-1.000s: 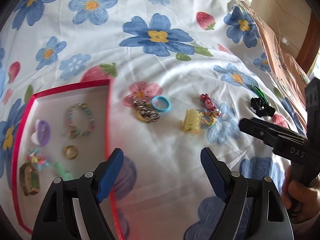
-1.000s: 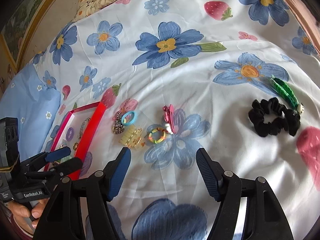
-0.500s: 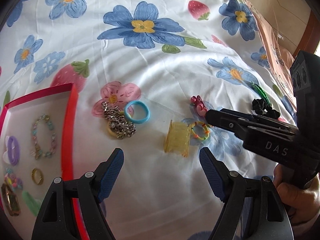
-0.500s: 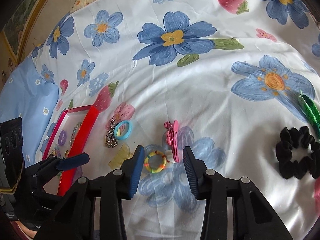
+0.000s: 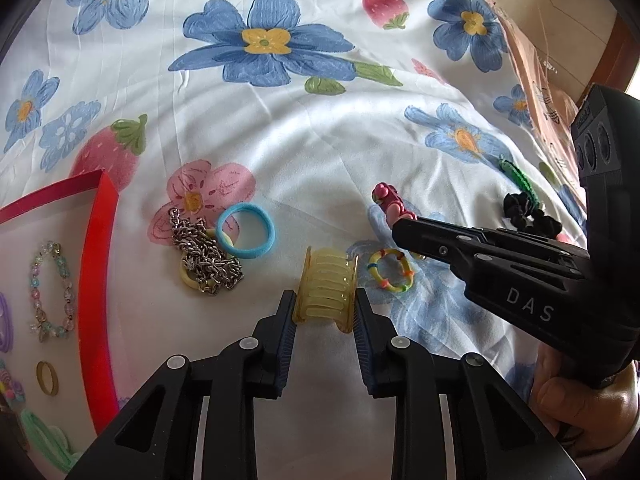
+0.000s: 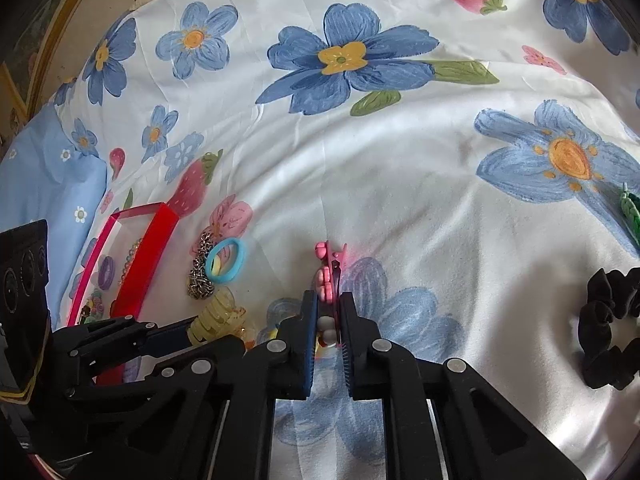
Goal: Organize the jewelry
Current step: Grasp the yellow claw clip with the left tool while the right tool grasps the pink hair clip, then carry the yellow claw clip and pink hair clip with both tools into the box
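My left gripper (image 5: pixel 325 306) is shut on a yellow claw hair clip (image 5: pixel 326 290) that lies on the flowered sheet. My right gripper (image 6: pixel 329 307) is shut on a pink hair clip (image 6: pixel 329 280); the pink clip also shows in the left wrist view (image 5: pixel 387 199). A red tray (image 5: pixel 96 264) at the left holds a bead bracelet (image 5: pixel 50 290), a gold ring (image 5: pixel 47 377) and other pieces. A silver chain (image 5: pixel 204 258), a blue hair tie (image 5: pixel 246 230) and a multicoloured ring (image 5: pixel 390 270) lie loose between tray and grippers.
A black scrunchie (image 6: pixel 610 330) and a green braided piece (image 6: pixel 632 210) lie on the sheet to the right. A light blue pillow (image 6: pixel 44 184) lies at the far left. A wooden bed frame (image 5: pixel 616 40) stands at the upper right.
Both grippers moved forward and down to the sheet. The left closed on the yellow claw clip. The right closed on the pink hair clip.
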